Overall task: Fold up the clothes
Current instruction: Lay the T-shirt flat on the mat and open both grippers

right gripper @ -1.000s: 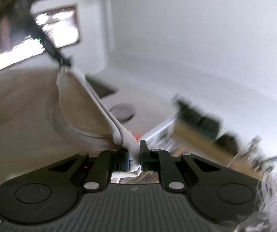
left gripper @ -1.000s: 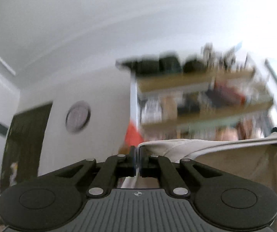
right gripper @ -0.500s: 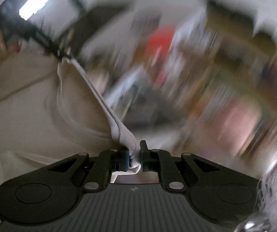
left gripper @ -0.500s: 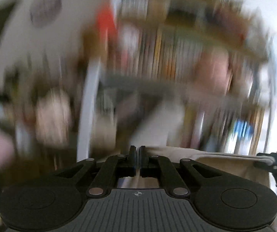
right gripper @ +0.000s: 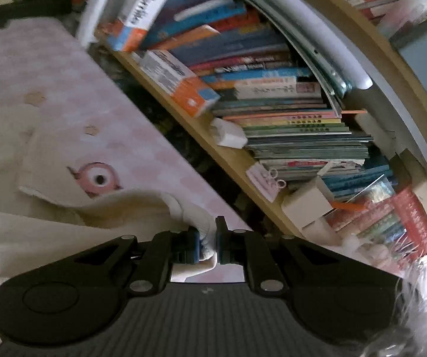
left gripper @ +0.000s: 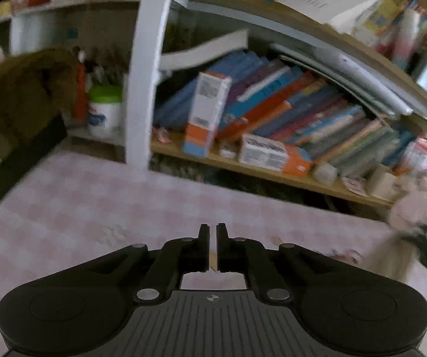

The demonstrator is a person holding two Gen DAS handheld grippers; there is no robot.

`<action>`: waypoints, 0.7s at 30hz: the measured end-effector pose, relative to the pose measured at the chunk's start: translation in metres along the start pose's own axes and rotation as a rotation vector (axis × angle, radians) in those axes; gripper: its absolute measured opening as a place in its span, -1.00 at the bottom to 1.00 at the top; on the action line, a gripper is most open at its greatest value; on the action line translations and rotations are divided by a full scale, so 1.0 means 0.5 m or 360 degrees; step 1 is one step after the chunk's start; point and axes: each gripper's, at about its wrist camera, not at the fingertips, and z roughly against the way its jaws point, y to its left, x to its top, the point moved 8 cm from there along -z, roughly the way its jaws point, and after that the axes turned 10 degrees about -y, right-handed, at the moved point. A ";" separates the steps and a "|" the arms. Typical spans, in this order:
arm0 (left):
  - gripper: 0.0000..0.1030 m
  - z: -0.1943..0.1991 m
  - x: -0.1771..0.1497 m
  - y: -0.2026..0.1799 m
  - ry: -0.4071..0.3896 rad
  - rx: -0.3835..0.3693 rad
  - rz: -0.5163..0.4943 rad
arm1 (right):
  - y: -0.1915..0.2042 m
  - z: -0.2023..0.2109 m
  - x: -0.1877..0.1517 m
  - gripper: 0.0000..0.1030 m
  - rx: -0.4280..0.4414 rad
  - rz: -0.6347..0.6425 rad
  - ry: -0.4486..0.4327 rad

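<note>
Now the right gripper [right gripper: 207,238] fingers clamp the cream garment [right gripper: 34,238]; left gripper [left gripper: 212,244] fingers nearly together, empty

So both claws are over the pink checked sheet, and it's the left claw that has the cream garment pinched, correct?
Not quite: the right claw has the cream garment pinched, as the right wrist view shows. In the left wrist view the left claw is nearly closed with no cloth visible between its fingers. Both are over the pink checked sheet.

both wrist views face the bookshelf [left gripper: 273,175].
</note>
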 end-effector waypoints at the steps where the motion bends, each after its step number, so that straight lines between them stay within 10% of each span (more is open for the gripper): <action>1: -0.86 0.011 -0.014 0.003 0.0021 0.0001 -0.0020 | -0.007 -0.022 0.004 -0.82 -0.0019 0.0029 0.0002; 7: -0.63 0.048 -0.104 0.040 0.0181 0.0075 -0.0102 | -0.043 -0.127 0.003 -0.76 -0.0169 -0.0048 0.0052; 10: -0.51 0.065 -0.142 0.061 0.0260 0.0113 -0.0090 | -0.036 -0.138 -0.019 -0.24 -0.0146 -0.0204 0.0127; 12: -0.45 0.075 -0.165 0.072 0.0303 0.0127 -0.0079 | -0.020 -0.124 -0.032 0.08 -0.0123 -0.0250 0.0145; 21: -0.31 0.088 -0.215 0.096 0.0384 0.0157 -0.0090 | 0.152 0.108 -0.094 0.12 0.0075 -0.0620 0.0147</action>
